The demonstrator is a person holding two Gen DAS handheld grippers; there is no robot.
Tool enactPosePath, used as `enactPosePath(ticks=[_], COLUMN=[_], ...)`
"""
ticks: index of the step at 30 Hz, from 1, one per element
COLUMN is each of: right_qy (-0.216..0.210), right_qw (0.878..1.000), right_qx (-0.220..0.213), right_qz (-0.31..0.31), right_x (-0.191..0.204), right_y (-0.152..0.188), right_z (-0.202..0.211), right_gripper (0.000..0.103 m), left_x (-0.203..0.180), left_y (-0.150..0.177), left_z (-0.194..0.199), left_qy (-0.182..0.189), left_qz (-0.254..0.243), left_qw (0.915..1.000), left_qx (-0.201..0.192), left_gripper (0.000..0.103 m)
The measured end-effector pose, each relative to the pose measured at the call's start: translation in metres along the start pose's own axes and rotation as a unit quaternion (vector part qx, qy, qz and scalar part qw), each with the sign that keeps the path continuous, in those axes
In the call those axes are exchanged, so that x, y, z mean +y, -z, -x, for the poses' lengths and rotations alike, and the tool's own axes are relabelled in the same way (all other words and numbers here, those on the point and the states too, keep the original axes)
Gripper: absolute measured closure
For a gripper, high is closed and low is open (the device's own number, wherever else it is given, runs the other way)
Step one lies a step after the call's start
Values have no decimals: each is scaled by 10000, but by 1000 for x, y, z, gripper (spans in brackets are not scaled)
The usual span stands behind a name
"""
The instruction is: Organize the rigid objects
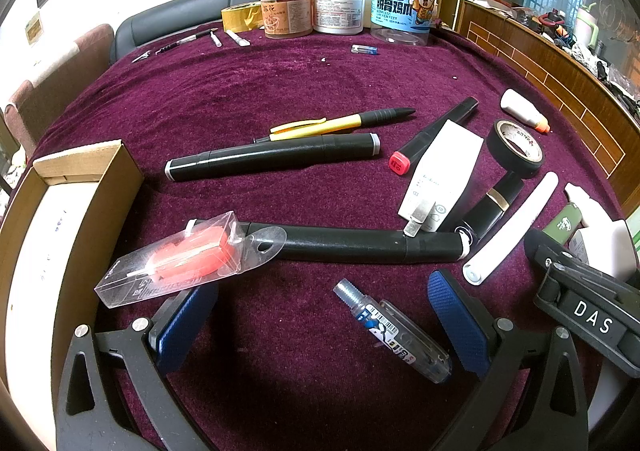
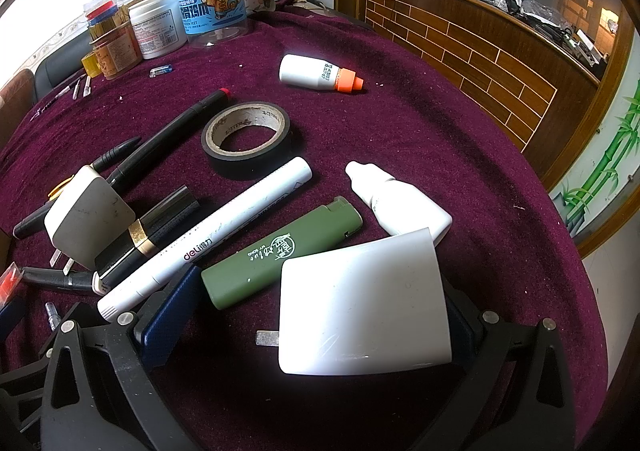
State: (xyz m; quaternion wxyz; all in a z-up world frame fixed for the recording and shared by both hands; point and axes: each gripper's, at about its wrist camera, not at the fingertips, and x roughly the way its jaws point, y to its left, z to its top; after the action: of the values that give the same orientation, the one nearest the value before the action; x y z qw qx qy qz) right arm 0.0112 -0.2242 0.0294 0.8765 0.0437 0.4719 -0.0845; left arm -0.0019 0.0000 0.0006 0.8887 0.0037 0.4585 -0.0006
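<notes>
**Crowded pads, easy knocks**

Low in your right view, the right gripper [image 2: 308, 315] gapes around a white plastic charger block [image 2: 364, 303], gripping nothing; closing may nudge the green lighter [image 2: 280, 251]. Your left gripper [image 1: 320, 315] straddles a clear correction-tape pen [image 1: 394, 333], wide open.

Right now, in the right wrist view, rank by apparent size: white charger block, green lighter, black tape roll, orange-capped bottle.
1. white charger block, though it sits nearest the camera, which inflates it.
2. green lighter and black tape roll: too close to rank.
3. orange-capped bottle, smallest and farthest.
</notes>
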Motion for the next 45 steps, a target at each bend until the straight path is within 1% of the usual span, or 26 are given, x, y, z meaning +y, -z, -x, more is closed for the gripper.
enactPosePath(ticks=[18, 20, 24, 26, 28, 30, 34, 36, 37, 38, 41, 45], right_qy=[0, 1, 12, -7, -193, -492, -723, -606, -474, -446, -445, -464], right_qw=[10000, 10000, 10000, 10000, 9992, 9964, 9943, 9951, 9958, 9961, 9959, 9964], right_qx=[0, 1, 0, 4, 14, 65, 209, 357, 439, 452, 494, 409], right_qz=[0, 0, 10, 58, 341, 692, 757, 691, 643, 610, 612, 583], right_x=[0, 0, 2, 2, 2, 0, -9, -4, -1, -1, -3, -6], right_y=[0, 0, 0, 1, 2, 4, 1, 6, 7, 8, 7, 10], right_z=[0, 0, 0, 0, 1, 6, 5, 6, 8, 8, 8, 11], right_gripper=[0, 0, 0, 0, 0, 0, 0, 0, 0, 0, 0, 0], left_x=[0, 0, 3, 0, -3, -4, -5, -5, -5, -5, -5, -5], left_y=[0, 0, 7, 15, 23, 22, 20, 19, 19, 19, 19, 19], left_z=[0, 0, 7, 13, 17, 16, 16, 15, 15, 15, 15, 14], left_qy=[-8, 23, 148, 207, 224, 227, 158, 138, 137, 139, 131, 116], left_qz=[-9, -72, -216, -304, -351, -341, -276, -245, -242, -239, -244, -231], left_qw=[10000, 9999, 9988, 9986, 9988, 9988, 9992, 9993, 9993, 9993, 9993, 9994], left_qx=[6, 83, 403, 389, 250, 263, 248, 237, 235, 234, 234, 219], left_gripper=[1, 1, 1, 1, 1, 1, 1, 1, 1, 1, 1, 1])
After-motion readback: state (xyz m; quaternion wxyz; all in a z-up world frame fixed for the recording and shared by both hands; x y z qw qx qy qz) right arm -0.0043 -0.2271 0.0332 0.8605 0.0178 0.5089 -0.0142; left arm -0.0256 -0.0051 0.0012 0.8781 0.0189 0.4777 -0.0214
